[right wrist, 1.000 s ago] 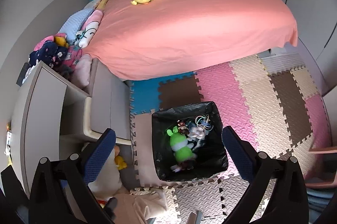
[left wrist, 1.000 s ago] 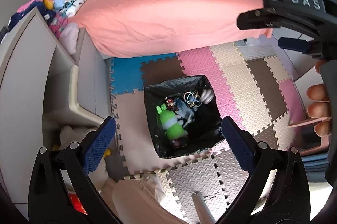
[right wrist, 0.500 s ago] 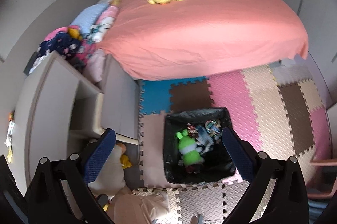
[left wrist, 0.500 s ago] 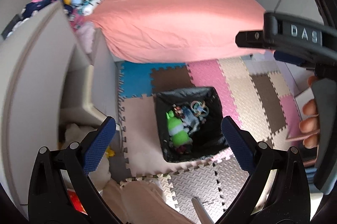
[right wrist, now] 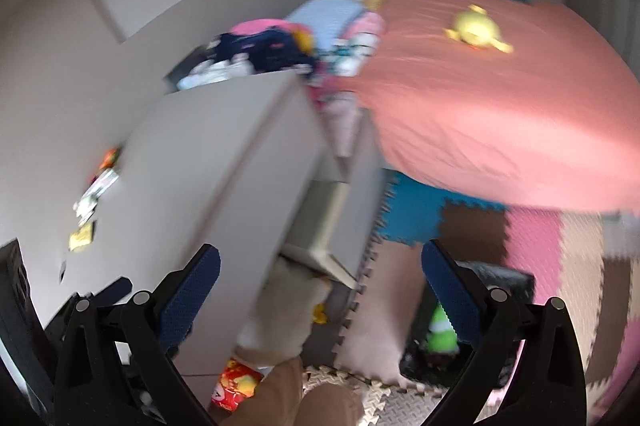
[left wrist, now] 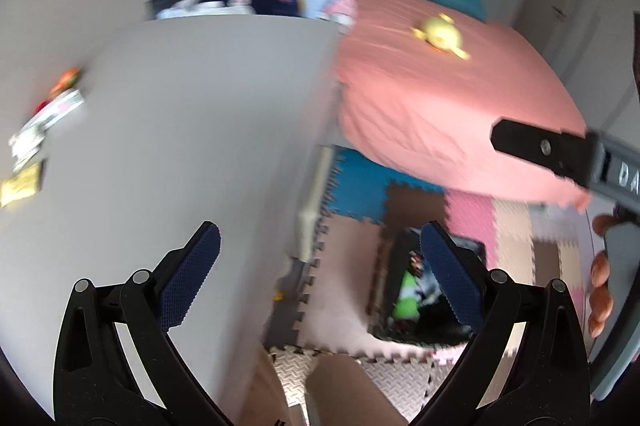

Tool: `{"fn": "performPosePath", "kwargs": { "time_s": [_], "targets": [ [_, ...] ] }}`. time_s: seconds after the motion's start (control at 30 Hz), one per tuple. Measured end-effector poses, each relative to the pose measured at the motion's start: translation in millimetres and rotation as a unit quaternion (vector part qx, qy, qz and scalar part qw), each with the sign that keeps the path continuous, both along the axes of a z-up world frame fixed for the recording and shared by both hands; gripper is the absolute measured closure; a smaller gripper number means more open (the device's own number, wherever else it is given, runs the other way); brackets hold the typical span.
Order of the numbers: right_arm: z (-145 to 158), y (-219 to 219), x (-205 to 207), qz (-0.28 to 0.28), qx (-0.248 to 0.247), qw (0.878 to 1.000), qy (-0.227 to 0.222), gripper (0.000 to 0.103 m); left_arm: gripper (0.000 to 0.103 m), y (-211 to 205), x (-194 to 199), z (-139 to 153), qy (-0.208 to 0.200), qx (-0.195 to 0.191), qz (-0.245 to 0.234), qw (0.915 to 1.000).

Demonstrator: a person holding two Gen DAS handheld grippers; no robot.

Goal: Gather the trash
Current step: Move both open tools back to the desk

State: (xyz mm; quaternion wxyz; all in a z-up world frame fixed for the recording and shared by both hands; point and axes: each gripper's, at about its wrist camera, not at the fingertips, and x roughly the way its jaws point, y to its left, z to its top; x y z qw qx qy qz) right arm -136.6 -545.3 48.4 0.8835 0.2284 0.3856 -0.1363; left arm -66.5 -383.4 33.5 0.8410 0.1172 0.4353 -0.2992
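Both views are blurred by motion. A black-lined trash bin (left wrist: pixel 400 290) stands on the foam floor mats, holding a green toy (left wrist: pixel 406 300) and other items; it also shows in the right wrist view (right wrist: pixel 500 278). My left gripper (left wrist: pixel 320 278) is open and empty, above a grey desk top (left wrist: pixel 200 130). My right gripper (right wrist: pixel 320 298) is open and empty, and its body shows at the right of the left wrist view (left wrist: pixel 560 154). Small wrappers and papers (left wrist: pixel 36 134) lie at the desk's far left edge, also in the right wrist view (right wrist: pixel 92 194).
A bed with a pink cover (left wrist: pixel 440 86) and a yellow plush (left wrist: pixel 438 34) lies beyond. Clothes (right wrist: pixel 264 50) are piled by the desk's far end. A red snack bag (right wrist: pixel 234 386) lies on the floor under the desk. Coloured foam mats (right wrist: pixel 532 238) cover the floor.
Both grippers have swung left, away from the bin and toward the desk top. The bin has shifted to the lower right of both views. Both grippers stay open.
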Motion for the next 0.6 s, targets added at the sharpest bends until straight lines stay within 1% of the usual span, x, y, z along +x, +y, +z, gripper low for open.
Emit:
{"fn": "performPosePath", "kwargs": {
  "time_s": [0.07, 0.13, 0.23, 0.27, 0.3, 0.37, 0.43, 0.57, 0.6],
  "targets": [
    [5, 24, 28, 0.035, -0.010, 0.999, 0.001, 0.003, 0.006, 25, 19, 5, -0.003, -0.004, 0.037, 0.9993],
    [8, 43, 49, 0.058, -0.019, 0.998, 0.003, 0.003, 0.006, 53, 40, 10, -0.005, -0.012, 0.081, 0.9966],
    [11, 70, 80, 0.087, -0.026, 0.996, 0.004, 0.003, 0.006, 93, 69, 14, 0.002, -0.022, 0.145, 0.9892],
    [11, 82, 94, 0.101, -0.025, 0.995, 0.006, 0.003, 0.006, 110, 81, 15, 0.007, -0.027, 0.171, 0.9849],
    [12, 88, 100, 0.108, -0.024, 0.994, 0.006, 0.003, 0.006, 122, 90, 15, 0.010, -0.031, 0.192, 0.9809],
    [13, 107, 120, 0.131, -0.025, 0.991, 0.008, 0.003, 0.006, 145, 104, 16, 0.014, -0.038, 0.222, 0.9741],
    [15, 124, 138, 0.149, -0.032, 0.988, 0.010, 0.003, 0.006, 170, 121, 16, 0.019, -0.043, 0.258, 0.9651],
    [17, 157, 179, 0.186, -0.032, 0.982, 0.009, 0.004, 0.006, 214, 150, 13, 0.031, -0.050, 0.330, 0.9420],
    [18, 166, 190, 0.195, -0.030, 0.980, 0.008, 0.005, 0.006, 226, 158, 11, 0.036, -0.054, 0.352, 0.9338]
  ]
}}
